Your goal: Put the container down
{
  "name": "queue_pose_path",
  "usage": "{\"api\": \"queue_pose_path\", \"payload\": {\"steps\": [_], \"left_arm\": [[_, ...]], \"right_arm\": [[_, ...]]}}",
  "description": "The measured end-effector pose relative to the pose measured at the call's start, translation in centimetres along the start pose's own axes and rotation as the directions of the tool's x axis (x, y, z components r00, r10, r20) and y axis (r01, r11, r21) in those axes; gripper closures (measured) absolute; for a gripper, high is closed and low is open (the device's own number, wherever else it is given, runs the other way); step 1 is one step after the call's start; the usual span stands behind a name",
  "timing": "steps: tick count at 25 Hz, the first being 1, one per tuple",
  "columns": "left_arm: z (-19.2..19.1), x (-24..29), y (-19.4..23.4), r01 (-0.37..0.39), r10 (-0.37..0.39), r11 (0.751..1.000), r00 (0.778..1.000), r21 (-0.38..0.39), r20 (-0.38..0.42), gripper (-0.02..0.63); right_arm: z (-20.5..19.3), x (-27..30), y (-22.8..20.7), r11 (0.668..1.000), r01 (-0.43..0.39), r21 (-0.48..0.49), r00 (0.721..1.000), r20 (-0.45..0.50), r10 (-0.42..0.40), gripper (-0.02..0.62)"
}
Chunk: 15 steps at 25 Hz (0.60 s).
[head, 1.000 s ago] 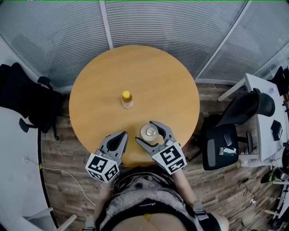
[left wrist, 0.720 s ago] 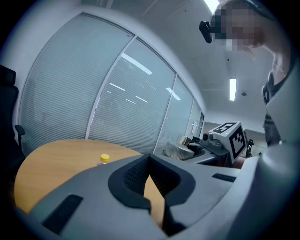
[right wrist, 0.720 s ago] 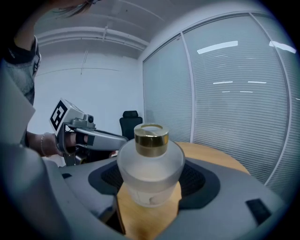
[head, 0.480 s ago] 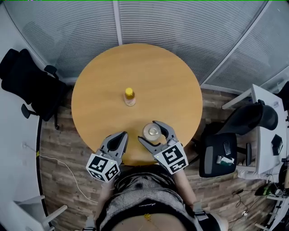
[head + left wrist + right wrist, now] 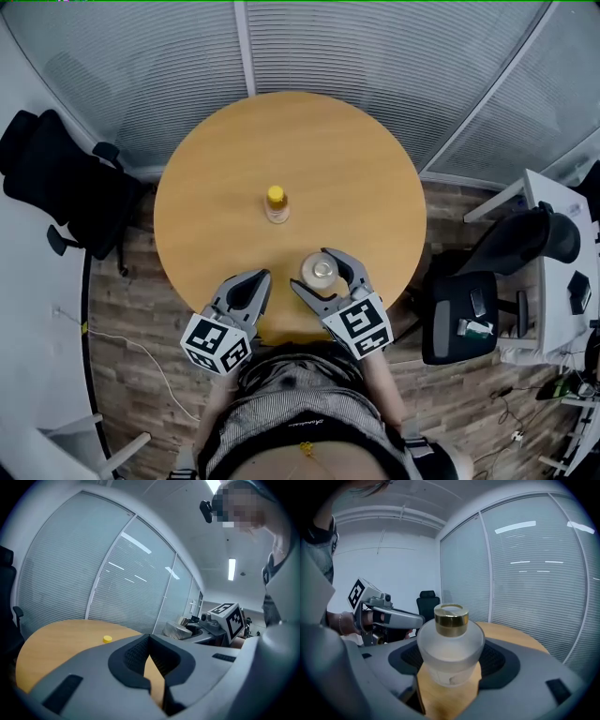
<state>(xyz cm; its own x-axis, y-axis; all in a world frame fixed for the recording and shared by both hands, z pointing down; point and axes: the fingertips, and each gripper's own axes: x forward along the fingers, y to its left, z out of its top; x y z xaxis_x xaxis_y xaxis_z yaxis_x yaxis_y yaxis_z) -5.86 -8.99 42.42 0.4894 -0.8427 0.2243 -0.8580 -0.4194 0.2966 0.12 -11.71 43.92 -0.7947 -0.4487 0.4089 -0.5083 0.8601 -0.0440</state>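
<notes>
One container (image 5: 319, 272), one yellow-capped bottle (image 5: 276, 203), one round table (image 5: 356, 169).

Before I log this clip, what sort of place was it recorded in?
Probably an office meeting room: a round wooden table backed by glass partition walls with blinds, a black office chair beside it, and a white desk off to the right.
</notes>
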Motion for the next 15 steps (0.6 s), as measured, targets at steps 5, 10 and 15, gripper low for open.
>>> {"api": "queue_pose_path", "payload": {"steps": [5,10,15], "left_arm": [[0.7,0.0,0.8,0.043,-0.043,0.999,0.999,0.021,-0.017,0.604],[0.4,0.2,1.5,0.088,-0.087,0.996,0.995,0.019,-0.042,0.604],[0.4,0.9,1.7,0.124,-0.123,0.992,0.991,0.013,-0.056,0.604]], "right_arm": [[0.5,1.2,0.6,1.000,0.022,0.009,1.000,-0.001,-0.022,0.249],[0.7,1.9,0.7,0.998,0.055,0.026,0.998,-0.007,-0.055,0.249],[0.6,1.8,-0.4,0.996,0.083,0.027,0.996,-0.012,-0.083,0.247]]}}
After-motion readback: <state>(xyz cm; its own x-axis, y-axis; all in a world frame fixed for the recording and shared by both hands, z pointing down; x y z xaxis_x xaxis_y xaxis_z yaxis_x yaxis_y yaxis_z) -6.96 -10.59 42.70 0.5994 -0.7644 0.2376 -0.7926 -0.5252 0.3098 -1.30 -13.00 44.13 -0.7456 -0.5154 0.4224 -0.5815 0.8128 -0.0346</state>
